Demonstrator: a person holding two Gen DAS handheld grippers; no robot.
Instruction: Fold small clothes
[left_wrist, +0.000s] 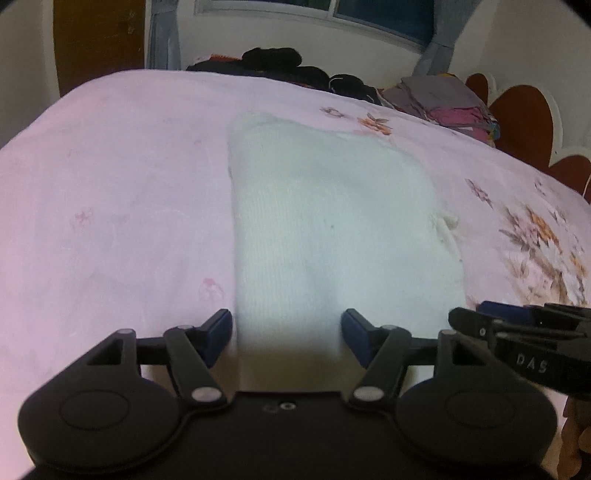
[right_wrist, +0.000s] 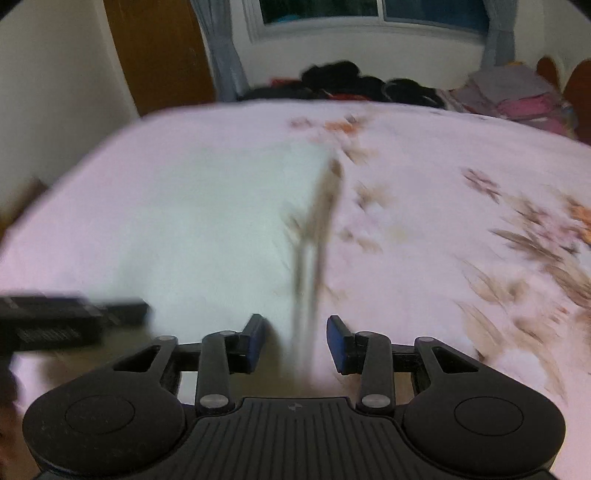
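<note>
White knit garment (left_wrist: 332, 221) – plain. Pale pink bedsheet (left_wrist: 110, 184), orange-brown floral print toward one side. Black grippers, blue pads (left_wrist: 218, 332). Dark clothes heap (left_wrist: 280, 62) behind – possibly black. Brown scalloped headboard (left_wrist: 524, 110), white edging.

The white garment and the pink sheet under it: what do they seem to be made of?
The white garment looks like a soft knit, perhaps cotton or wool: fine vertical ribs show along its near part, and the finish is matt and slightly fuzzy. The pink sheet looks like thin woven cloth, probably cotton, smooth and matt, with a printed flower pattern and soft creases. The exact fibre cannot be told.
</note>
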